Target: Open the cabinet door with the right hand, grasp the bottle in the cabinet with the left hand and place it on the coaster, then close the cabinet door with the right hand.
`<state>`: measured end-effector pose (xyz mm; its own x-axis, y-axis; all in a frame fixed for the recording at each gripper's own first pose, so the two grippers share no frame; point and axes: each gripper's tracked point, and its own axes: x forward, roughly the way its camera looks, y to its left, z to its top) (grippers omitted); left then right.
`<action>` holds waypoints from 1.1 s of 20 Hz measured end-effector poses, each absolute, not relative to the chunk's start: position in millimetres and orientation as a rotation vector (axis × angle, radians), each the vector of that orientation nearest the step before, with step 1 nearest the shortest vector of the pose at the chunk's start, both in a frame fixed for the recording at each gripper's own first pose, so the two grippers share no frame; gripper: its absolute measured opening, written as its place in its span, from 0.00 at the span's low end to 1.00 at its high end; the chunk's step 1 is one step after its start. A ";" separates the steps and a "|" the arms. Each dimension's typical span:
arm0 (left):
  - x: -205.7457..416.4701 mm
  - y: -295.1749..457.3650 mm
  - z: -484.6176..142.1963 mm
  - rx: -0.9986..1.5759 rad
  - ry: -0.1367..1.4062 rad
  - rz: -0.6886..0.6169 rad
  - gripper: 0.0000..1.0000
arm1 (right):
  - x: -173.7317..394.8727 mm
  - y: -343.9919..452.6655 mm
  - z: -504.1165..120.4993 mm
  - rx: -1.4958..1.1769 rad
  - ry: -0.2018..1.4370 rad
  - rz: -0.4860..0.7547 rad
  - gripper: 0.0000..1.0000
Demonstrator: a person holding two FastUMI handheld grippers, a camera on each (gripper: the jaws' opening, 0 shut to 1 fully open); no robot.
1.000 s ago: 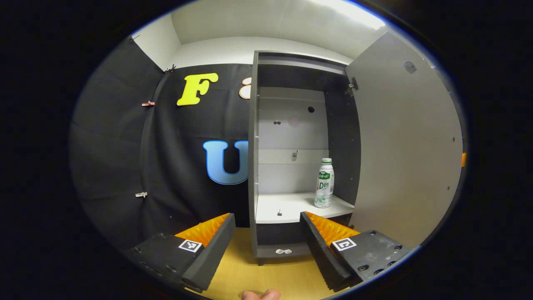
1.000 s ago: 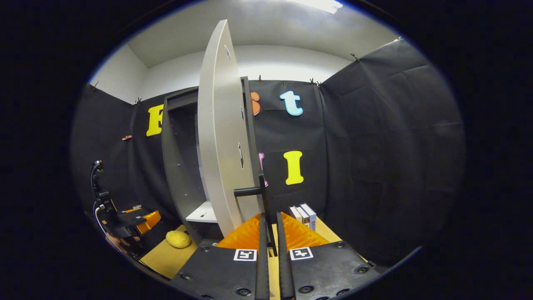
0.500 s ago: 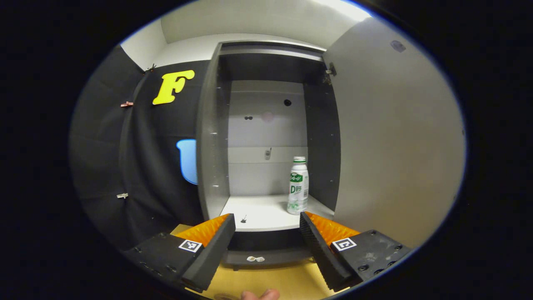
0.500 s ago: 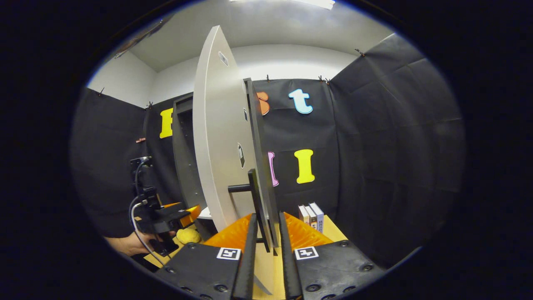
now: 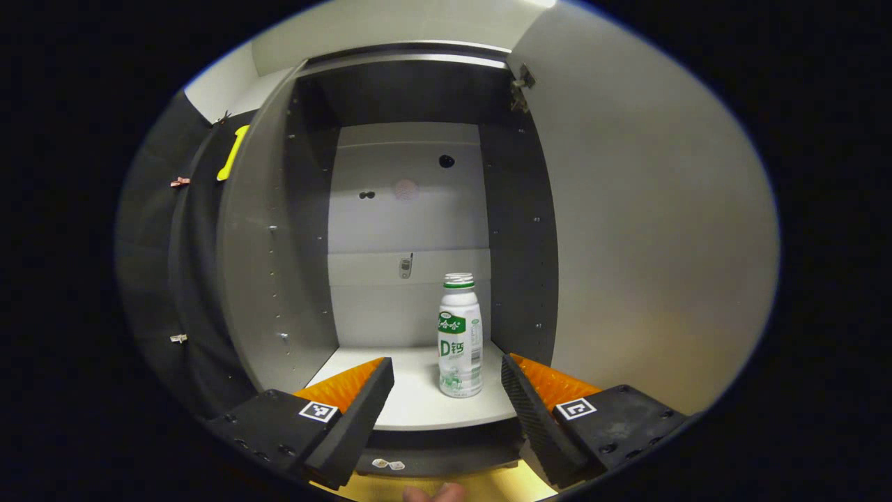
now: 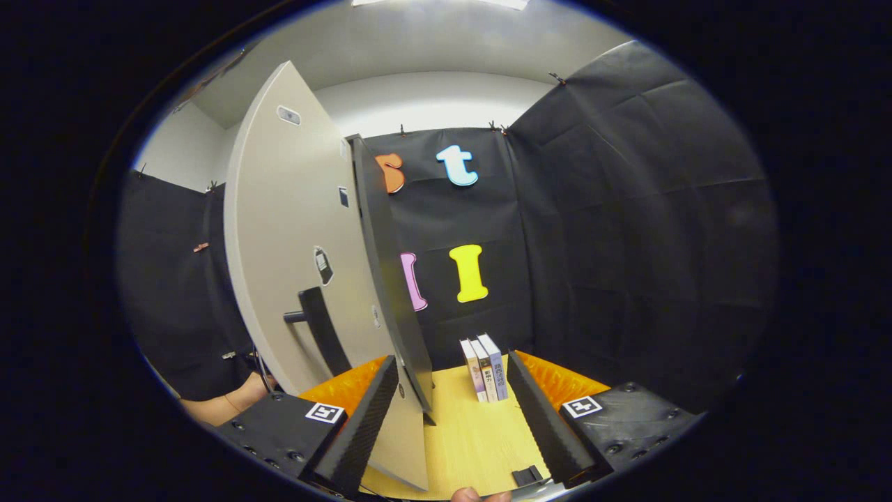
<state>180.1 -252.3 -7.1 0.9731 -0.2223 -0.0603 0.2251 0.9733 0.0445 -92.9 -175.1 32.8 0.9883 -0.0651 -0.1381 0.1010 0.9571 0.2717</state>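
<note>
The grey cabinet (image 5: 279,265) stands open, its door (image 5: 648,230) swung wide on the right of the left gripper view. A white bottle (image 5: 460,338) with a green label and green-ringed cap stands upright on the white shelf (image 5: 411,404), near the right wall. My left gripper (image 5: 446,380) is open just in front of the shelf edge, the bottle a little beyond and between its fingers. In the right gripper view the open door (image 6: 293,258) and its dark bar handle (image 6: 320,331) sit to the left. My right gripper (image 6: 453,383) is open, apart from the handle, straddling the door's bottom edge.
A few upright books (image 6: 484,366) stand on the wooden table (image 6: 467,439) by the black cloth wall. A person's arm (image 6: 223,408) shows low left behind the door. A fingertip (image 5: 432,493) shows at the bottom edge of the left gripper view.
My left gripper moved forward and right toward the cabinet, so the bottle now sits between its fingers ahead. My right gripper let go of the handle, opened, and shifted right of it.
</note>
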 end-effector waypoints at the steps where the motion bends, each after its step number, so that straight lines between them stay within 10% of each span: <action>1: 188.8 -258.1 -8.6 0.052 0.056 -0.226 0.99 | -90.1 -181.5 31.8 0.276 0.126 -0.101 0.98; 17: 297.0 -286.8 -35.6 0.075 0.091 -0.149 0.95 | -62.6 -216.5 16.9 0.150 0.126 -0.176 0.98; 22: 307.5 -289.7 -37.0 0.076 0.076 -0.143 0.75 | -60.9 -220.8 11.6 0.142 0.134 -0.185 0.98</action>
<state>307.5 -289.7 -37.0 0.9869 -0.1392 -0.0814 0.1451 0.9869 0.0705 -60.9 -220.8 11.6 0.9741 -0.1733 -0.1450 0.1921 0.9730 0.1276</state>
